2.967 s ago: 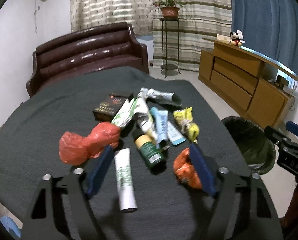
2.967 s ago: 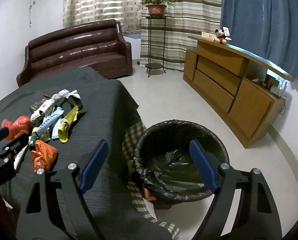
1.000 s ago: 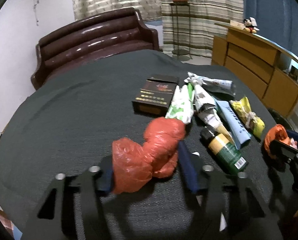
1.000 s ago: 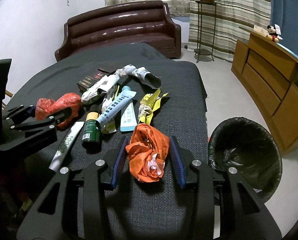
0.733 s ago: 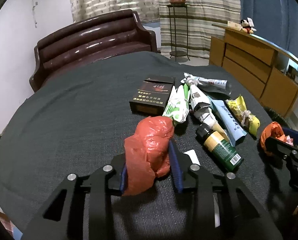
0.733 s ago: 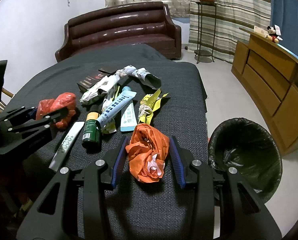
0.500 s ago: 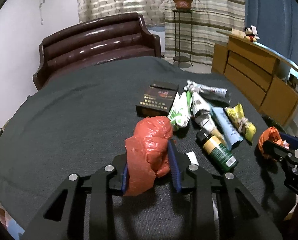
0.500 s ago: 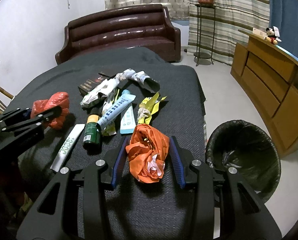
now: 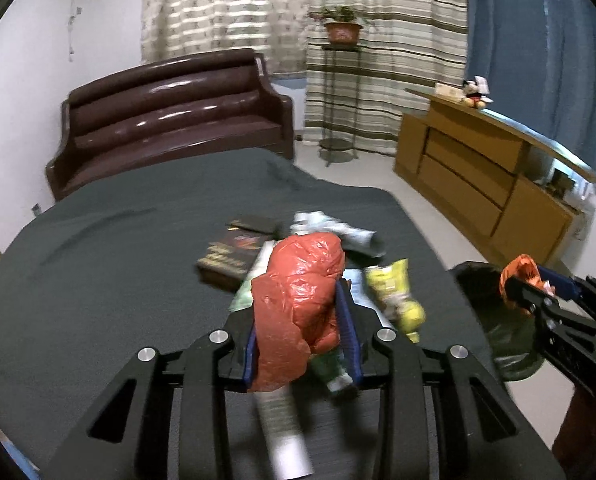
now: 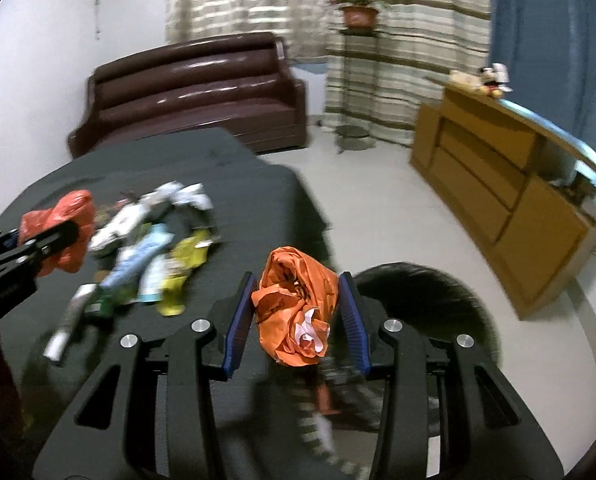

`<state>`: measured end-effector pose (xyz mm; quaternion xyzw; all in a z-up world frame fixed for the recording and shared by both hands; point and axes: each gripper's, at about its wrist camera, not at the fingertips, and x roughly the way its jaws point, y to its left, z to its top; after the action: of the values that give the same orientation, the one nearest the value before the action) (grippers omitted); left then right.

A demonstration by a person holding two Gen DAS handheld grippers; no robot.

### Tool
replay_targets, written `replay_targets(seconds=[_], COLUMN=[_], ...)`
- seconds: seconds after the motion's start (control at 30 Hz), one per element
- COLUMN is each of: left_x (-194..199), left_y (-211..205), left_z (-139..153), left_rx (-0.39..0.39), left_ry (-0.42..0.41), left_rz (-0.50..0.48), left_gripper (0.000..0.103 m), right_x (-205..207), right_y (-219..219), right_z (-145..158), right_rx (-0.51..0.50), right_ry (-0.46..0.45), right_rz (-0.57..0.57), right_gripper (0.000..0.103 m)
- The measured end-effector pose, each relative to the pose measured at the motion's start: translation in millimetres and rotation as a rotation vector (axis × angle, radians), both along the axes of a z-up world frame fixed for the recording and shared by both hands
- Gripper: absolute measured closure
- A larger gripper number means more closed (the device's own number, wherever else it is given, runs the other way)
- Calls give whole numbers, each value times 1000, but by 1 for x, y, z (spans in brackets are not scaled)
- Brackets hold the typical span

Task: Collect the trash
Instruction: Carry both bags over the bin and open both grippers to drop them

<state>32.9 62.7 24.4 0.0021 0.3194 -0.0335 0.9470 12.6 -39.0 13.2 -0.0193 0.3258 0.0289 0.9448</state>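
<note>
Red crumpled plastic bag point(image 9: 298, 304) sits squeezed in my left tongs point(image 9: 300, 336) (right tongs point(image 10: 298, 316) pinch the orange crumpled plastic bag point(image 10: 296, 304)), near the black bin point(image 10: 438, 312).

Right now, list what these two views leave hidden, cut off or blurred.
- Green bottle, left wrist view: mostly hidden behind the red bag in the left gripper.
- Trash bin, right wrist view: blurred, near rim behind the right gripper and orange bag.
- Loose trash on the table: motion-blurred, labels unreadable.
</note>
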Motion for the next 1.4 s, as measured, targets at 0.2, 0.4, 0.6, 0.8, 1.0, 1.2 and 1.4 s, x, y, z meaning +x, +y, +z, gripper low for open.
replay_targets(seconds=[0.2, 0.4, 0.6, 0.8, 1.0, 1.2, 1.4], left_x=[13, 23, 31, 44, 52, 59, 63], left_y=[-46, -95, -129, -154, -173, -181, -188], left_z=[-1, -5, -16, -26, -34, -31, -33], left_rx=[-15, 6, 33, 47, 79, 82, 95], left_ry=[8, 0, 10, 48, 60, 72, 82], left_rz=[-89, -167, -212, -232, -240, -235, -227], left_gripper=[69, 69, 69, 69, 69, 69, 62], right_x=[5, 9, 12, 12, 18, 20, 24], right_y=[-51, -85, -109, -125, -136, -138, -145], right_z=[0, -4, -6, -10, -14, -19, -22], right_rx=[-32, -34, -19, 0, 19, 32, 37], right_ry=[-14, -15, -16, -12, -3, 9, 7], right_rz=[-119, -186, -222, -248, -268, -279, -297], right_gripper=[62, 62, 62, 62, 62, 62, 57])
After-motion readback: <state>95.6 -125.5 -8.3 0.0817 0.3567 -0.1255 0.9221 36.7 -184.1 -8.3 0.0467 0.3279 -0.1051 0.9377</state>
